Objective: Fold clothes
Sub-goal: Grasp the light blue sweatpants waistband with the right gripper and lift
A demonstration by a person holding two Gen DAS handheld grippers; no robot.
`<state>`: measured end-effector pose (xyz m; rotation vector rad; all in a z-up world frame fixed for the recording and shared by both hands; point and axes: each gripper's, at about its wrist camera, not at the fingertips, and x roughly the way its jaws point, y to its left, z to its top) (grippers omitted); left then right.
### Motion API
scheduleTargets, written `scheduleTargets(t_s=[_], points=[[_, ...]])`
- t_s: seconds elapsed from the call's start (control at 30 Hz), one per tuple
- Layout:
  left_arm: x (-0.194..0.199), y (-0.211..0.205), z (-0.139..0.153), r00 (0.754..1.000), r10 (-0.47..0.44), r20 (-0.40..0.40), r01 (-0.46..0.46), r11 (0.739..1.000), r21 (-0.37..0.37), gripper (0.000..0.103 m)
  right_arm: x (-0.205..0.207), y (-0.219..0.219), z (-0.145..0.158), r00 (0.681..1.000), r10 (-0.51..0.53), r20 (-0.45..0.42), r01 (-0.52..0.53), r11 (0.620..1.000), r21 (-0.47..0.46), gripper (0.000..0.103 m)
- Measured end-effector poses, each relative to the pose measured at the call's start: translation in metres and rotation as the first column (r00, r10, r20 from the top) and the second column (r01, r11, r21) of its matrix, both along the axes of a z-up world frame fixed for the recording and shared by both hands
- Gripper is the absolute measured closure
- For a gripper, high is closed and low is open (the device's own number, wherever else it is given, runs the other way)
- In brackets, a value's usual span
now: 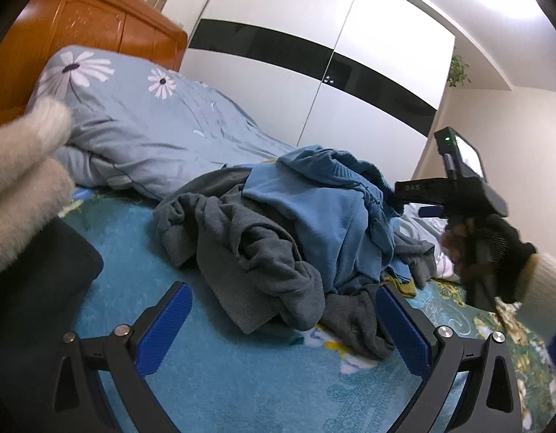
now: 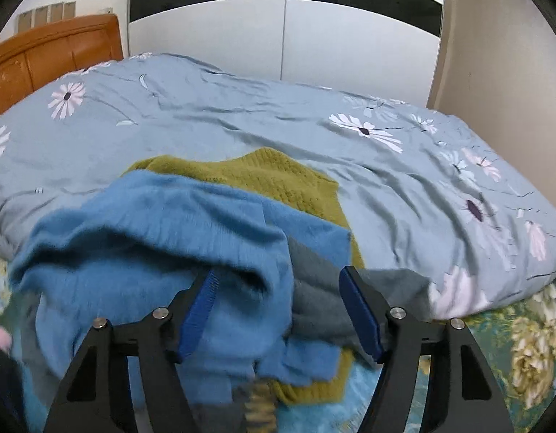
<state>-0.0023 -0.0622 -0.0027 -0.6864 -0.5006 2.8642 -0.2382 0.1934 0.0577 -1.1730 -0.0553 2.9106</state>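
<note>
A heap of clothes lies on the bed: a crumpled grey garment (image 1: 249, 249), a blue sweater (image 1: 314, 209) on top of it, and an olive knit (image 2: 263, 176) under both. My left gripper (image 1: 285, 324) is open just above the sheet, with the grey garment's lower edge between its blue pads (image 1: 166, 328). My right gripper (image 2: 281, 306) stands over the heap from the other side. Its jaws are apart, blue sweater (image 2: 151, 238) and grey cloth (image 2: 314, 288) lie between them, and the pads do not visibly press. A gloved hand (image 1: 494, 252) holds that gripper.
A blue-grey duvet (image 2: 241, 115) with daisies fills the far half of the bed. A white fluffy garment (image 1: 21, 187) and a dark cloth (image 1: 36, 288) lie at the left. The teal flowered sheet (image 1: 241, 379) is below. An orange headboard (image 1: 90, 25) and a white wardrobe (image 1: 278, 0) stand behind.
</note>
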Motion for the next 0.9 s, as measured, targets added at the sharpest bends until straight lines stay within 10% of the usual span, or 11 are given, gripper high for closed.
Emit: scheduleTargets(t_s=[0.13, 0.57, 0.9], points=[[-0.001, 0.0, -0.002, 1.0, -0.002, 0.007, 0.002, 1.0, -0.003, 0.0, -0.013, 0.008, -0.003, 0.999, -0.035, 0.039, 0.039, 0.991, -0.129, 0.098], [0.01, 0.004, 0.017, 0.999, -0.038, -0.037, 0.039, 0.999, 0.012, 0.0, 0.194, 0.065, 0.056, 0.989, 0.009, -0.148, -0.051, 0.958, -0.282, 0.099], [0.057, 0.044, 0.026, 0.98, -0.2, 0.021, 0.2, 0.98, 0.024, 0.0, 0.328, 0.111, 0.003, 0.996, -0.082, -0.043, 0.07, 0.969, -0.237, 0.099]])
